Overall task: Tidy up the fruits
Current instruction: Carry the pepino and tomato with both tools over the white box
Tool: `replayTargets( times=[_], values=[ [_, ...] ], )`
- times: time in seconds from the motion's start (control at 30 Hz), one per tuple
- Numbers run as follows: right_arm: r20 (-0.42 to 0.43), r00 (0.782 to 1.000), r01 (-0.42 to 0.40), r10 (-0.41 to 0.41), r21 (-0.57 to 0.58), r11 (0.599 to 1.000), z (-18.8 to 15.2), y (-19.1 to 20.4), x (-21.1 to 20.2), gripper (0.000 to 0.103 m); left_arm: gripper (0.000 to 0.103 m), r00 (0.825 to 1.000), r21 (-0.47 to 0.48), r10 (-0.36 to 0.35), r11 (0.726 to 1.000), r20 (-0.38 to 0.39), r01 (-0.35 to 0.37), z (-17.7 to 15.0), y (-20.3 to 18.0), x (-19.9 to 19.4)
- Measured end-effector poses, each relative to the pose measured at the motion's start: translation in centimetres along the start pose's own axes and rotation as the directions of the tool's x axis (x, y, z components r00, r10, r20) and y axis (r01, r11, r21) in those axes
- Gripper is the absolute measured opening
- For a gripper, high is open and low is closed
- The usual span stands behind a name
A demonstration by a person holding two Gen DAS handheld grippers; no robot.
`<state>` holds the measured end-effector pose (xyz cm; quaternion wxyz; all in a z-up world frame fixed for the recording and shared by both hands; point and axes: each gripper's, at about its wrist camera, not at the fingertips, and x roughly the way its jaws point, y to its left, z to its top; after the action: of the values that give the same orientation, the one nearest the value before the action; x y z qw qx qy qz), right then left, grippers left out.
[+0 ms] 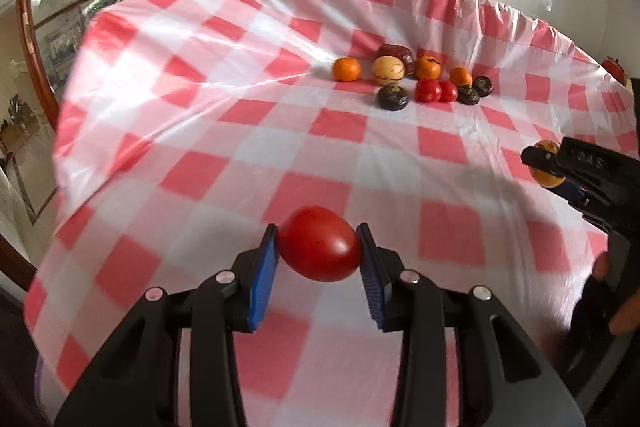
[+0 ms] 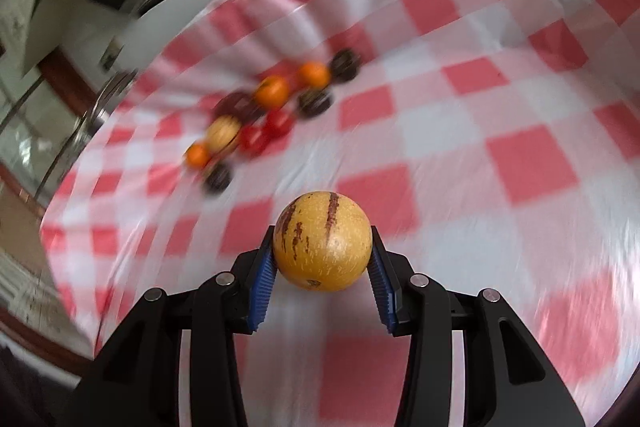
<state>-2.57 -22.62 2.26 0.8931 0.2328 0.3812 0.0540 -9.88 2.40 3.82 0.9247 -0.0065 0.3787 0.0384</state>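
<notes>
Your left gripper (image 1: 318, 247) clamps a red tomato (image 1: 320, 245), your right gripper (image 2: 322, 255) a striped yellow fruit (image 2: 323, 241), both lifted clear, likely bound for the sorted cluster (image 1: 412, 79) mid-cloth.

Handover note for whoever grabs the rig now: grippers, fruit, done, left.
Left gripper: shut on a red tomato, held above the checked tablecloth.
Right gripper: shut on a yellow striped melon, also off the cloth.
Fruit pile far side of the table: oranges, two tomatoes, another striped melon, dark round fruits, a dark red one.
Done: two fruits picked.
Left: place both, then sort the pile. No bin or tray in view.
</notes>
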Motion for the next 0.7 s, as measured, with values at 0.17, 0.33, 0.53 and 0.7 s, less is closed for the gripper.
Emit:
replayTargets(
  times=[0.17,0.33,0.53,0.7],
  values=[
    [-0.012,1.0,-0.017,0.016,-0.128,0.992,-3.3,3.9,-2.0,0.043,0.039,1.0,-0.021,0.009,1.0,0.002,-0.009,-2.1,2.7,-2.1],
    [-0.039,0.998,-0.046,0.038,-0.232,0.972,-6.4,6.9,-3.2,0.043,0.039,1.0,-0.027,0.029,0.999,0.0,-0.029,-4.1,5.3,-3.2],
    [-0.088,0.993,-0.109,0.083,-0.345,0.932,-9.5,10.9,-3.8,0.043,0.039,0.998,-0.064,0.065,0.996,0.0,-0.065,-6.1,8.8,-4.4],
    [-0.131,0.984,-0.162,0.117,-0.414,0.896,-12.0,13.9,-4.2,0.043,0.039,0.995,-0.094,0.095,0.991,-0.005,-0.095,-7.5,11.5,-5.2]
  ],
)
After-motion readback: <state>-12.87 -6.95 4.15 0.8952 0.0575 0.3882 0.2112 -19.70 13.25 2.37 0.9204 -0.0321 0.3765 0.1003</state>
